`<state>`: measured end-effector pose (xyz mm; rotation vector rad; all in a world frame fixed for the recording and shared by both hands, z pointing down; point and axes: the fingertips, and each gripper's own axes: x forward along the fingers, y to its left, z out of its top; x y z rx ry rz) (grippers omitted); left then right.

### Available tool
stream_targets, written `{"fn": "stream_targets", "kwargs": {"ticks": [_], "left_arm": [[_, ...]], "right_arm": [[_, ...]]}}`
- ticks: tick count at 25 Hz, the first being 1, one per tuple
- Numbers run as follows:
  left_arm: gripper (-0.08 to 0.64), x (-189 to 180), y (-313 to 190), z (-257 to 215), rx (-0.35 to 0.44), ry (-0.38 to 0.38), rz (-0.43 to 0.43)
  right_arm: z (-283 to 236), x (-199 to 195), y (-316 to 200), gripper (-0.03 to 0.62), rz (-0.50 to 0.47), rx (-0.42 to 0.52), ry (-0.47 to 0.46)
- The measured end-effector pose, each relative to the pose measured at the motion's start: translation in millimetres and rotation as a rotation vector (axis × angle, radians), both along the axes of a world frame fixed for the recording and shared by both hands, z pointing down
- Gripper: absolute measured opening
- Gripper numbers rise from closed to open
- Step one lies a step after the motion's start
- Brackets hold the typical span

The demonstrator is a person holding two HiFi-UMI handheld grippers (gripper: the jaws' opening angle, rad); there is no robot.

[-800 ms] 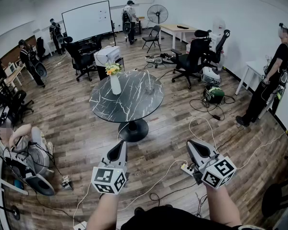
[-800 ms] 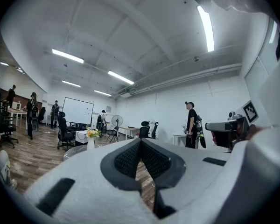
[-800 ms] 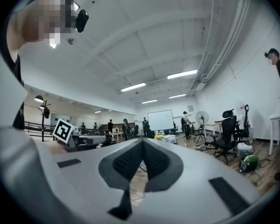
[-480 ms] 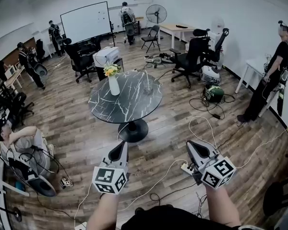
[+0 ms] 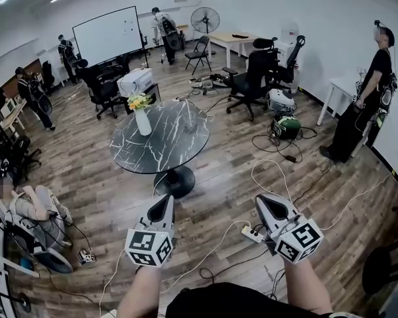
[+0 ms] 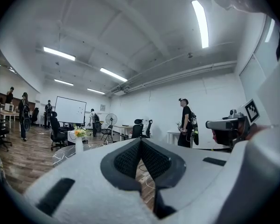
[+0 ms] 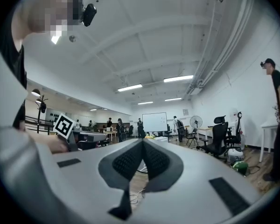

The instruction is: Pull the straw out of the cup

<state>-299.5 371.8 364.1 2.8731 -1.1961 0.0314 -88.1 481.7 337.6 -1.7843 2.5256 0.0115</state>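
A clear cup (image 5: 186, 120) with a thin straw stands on the round black marble table (image 5: 166, 148), right of a white vase of flowers (image 5: 142, 116). The table is well ahead of me, across bare wood floor. My left gripper (image 5: 166, 203) and right gripper (image 5: 261, 200) are held level and side by side near my body, far short of the table. Both are shut with nothing between the pads. The left gripper view shows its closed jaws (image 6: 140, 140), with the vase (image 6: 79, 143) small in the distance. The right gripper view shows its closed jaws (image 7: 143, 140).
A white power strip (image 5: 252, 233) and loose cables lie on the floor between me and the table. Office chairs (image 5: 249, 78) stand behind it. One person stands at the right wall (image 5: 366, 105). Another sits low at the left (image 5: 28, 207).
In the head view the table and the room have slid a little to the left. Both grippers keep the same pose in the picture, shut and empty.
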Motion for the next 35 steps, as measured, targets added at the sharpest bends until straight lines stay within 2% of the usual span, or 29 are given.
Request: {"fn": "stream_targets", "kwargs": {"ticks": [4,10,18,26,30,35], "left_arm": [[0.008,28.8,7.0,0.4,-0.004,0.015,0.006],[0.008,63.8,6.8,9.1,-0.021,0.01,0.038],[0.008,104.6,-20.5,13.7,-0.035,0.006,0.085],[0.008,147.7,-99.4,33.8,-0.062,0.007,0.131],[0.008,170.9,-156.6,38.1,-0.075,0.01,0.148],[0.008,204.5,-231.7,42.5,-0.094,0.002,0.184]], "right_arm": [[5.9,27.8,17.3,0.005,0.005,-0.012,-0.006],[19.7,74.2,31.1,0.006,0.055,-0.042,-0.088],[29.6,114.0,11.3,0.006,0.107,-0.07,-0.142],[41.3,147.9,-57.1,0.006,0.143,-0.093,-0.135],[46.2,170.7,-107.4,0.006,0.175,-0.113,-0.146],[50.4,182.0,-183.0,0.006,0.164,-0.151,-0.142]]}}
